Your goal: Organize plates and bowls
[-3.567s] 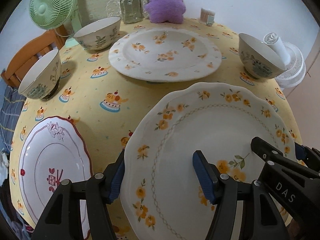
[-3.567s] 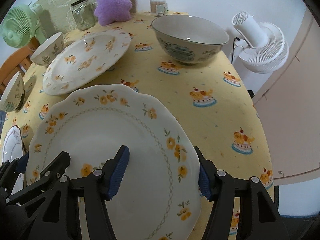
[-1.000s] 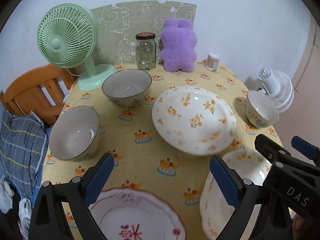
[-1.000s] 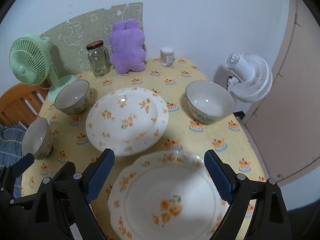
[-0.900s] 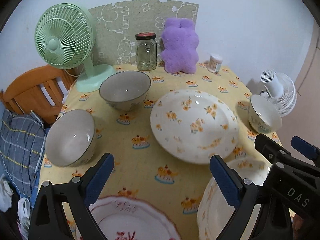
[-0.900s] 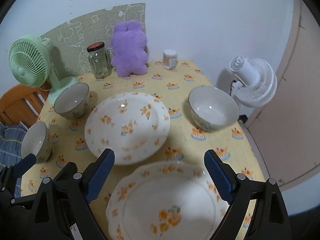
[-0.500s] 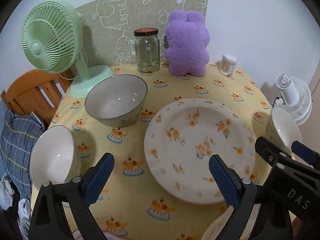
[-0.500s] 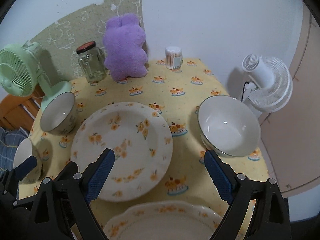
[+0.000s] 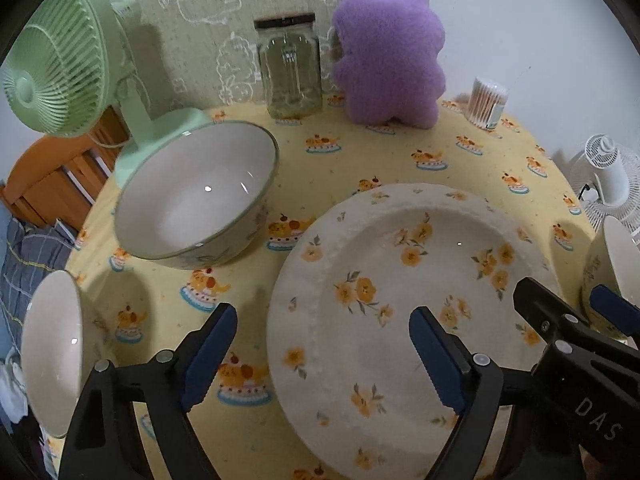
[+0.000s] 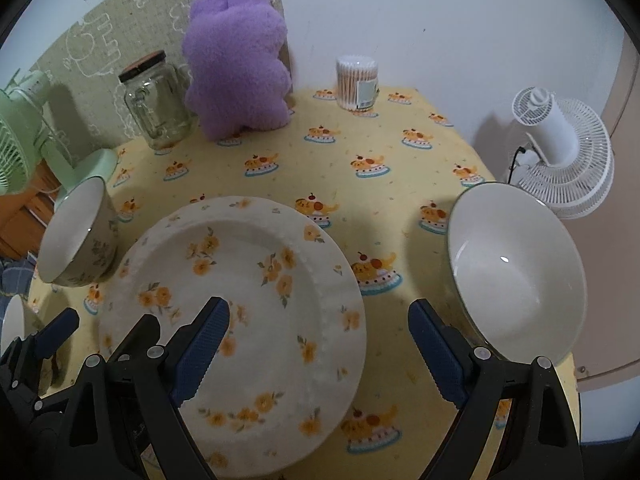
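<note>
Floral plate (image 9: 404, 300) flat on tablecloth (image 10: 384, 152), L gripper (image 9: 324, 356) fingers just narrowing, R gripper (image 10: 320, 352) fingers open, both straddling its edges.

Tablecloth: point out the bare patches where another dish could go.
The widest free stretch of tablecloth lies between the purple plush, the cotton swab tub and the flowered plate. A narrower strip runs between that plate and the right bowl. The left side is crowded by two bowls and the green fan.
</note>
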